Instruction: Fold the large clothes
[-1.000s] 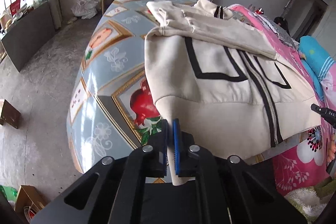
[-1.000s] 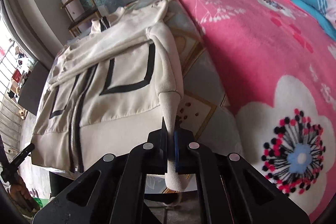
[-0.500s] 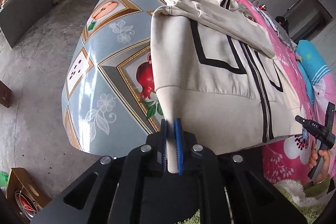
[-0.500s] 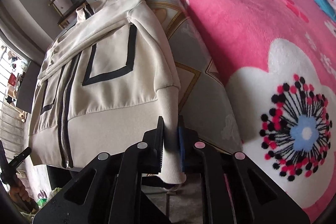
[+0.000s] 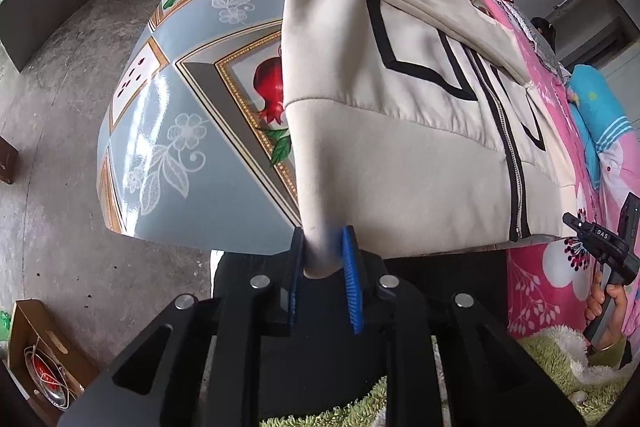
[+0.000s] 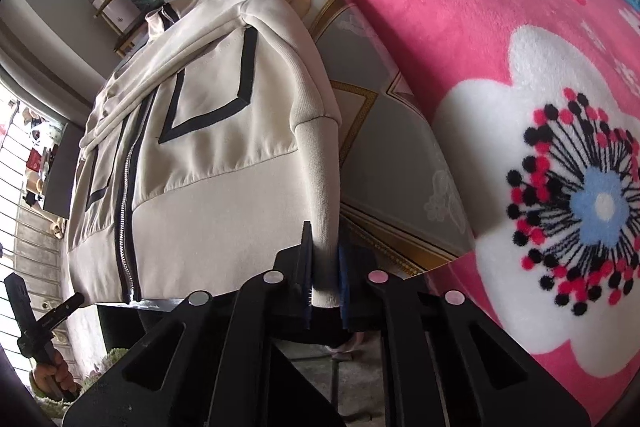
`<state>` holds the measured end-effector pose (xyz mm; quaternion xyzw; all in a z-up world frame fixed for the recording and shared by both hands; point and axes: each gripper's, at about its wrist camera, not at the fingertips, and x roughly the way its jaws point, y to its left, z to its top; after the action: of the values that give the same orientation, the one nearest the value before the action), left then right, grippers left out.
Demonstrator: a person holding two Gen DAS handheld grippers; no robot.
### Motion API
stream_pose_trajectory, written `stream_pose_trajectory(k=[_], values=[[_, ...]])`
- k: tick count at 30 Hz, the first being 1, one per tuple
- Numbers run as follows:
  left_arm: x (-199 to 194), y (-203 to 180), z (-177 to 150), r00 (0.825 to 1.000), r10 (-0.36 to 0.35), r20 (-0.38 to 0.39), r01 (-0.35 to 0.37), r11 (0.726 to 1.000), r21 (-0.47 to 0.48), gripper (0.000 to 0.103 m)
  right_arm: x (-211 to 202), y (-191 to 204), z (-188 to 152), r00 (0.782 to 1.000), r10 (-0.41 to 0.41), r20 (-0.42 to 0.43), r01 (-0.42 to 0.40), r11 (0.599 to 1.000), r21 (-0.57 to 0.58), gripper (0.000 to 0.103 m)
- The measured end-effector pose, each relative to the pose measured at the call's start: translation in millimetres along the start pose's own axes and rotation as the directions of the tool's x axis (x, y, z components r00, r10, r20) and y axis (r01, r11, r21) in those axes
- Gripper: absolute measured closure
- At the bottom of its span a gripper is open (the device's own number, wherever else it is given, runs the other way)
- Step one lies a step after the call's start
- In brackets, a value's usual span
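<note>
A cream zip jacket [image 5: 420, 131] with black lines lies front-up on the picture-print table [image 5: 180, 107]. Its sleeves run down its two side edges, and both cuffs hang over the near table edge. My left gripper [image 5: 322, 255] has the left-side cuff [image 5: 320, 227] between its blue pads; its jaws are opening, with the pads still against the cloth. My right gripper [image 6: 324, 267] is shut on the right-side cuff [image 6: 324, 207]. The jacket [image 6: 208, 187] also fills the right wrist view. Each gripper shows small in the other's view, held by a hand.
A pink flowered blanket [image 6: 500, 27] covers the bed just right of the table. A green shaggy rug [image 5: 560, 359] lies below the near edge. A cardboard box [image 5: 36, 355] sits on the concrete floor at left. A wooden chair [image 6: 124, 7] stands beyond the table's far end.
Both grippers sank toward the table's near edge, bringing the sleeves down flat along the jacket's sides. The left pads now stand a little wider around their cuff.
</note>
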<state>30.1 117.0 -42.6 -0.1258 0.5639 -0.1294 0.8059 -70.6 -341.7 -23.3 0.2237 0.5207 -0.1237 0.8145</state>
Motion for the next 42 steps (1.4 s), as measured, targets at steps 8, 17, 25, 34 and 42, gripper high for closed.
stream_pose_trajectory(k=[8, 17, 25, 34, 42], values=[[-43, -8, 17, 0.968, -0.215, 0.13, 0.213, 0.977, 0.026, 0.098, -34, 9, 13, 0.993, 0.056, 0.101, -0.058, 0.998, 0.01, 0.098], [-63, -15, 87, 0.91, -0.299, 0.286, 0.302, 0.953, 0.037, 0.098, -52, 40, 61, 0.966, 0.104, 0.236, -0.086, 0.993, -0.085, 0.098], [-43, -8, 161, 0.914, -0.252, 0.319, 0.257, 0.966, 0.029, 0.098, -20, 54, 133, 0.948, 0.167, 0.27, -0.145, 0.984, -0.099, 0.098], [11, 6, 197, 0.953, -0.052, 0.3, 0.076, 0.995, -0.069, 0.075, 64, 60, 182, 0.973, 0.119, 0.197, -0.113, 0.993, -0.039, 0.069], [-29, 18, 154, 0.926, -0.054, 0.374, 0.08, 0.995, -0.053, 0.047, 33, 44, 145, 0.959, 0.155, 0.236, -0.154, 0.988, -0.023, 0.032]])
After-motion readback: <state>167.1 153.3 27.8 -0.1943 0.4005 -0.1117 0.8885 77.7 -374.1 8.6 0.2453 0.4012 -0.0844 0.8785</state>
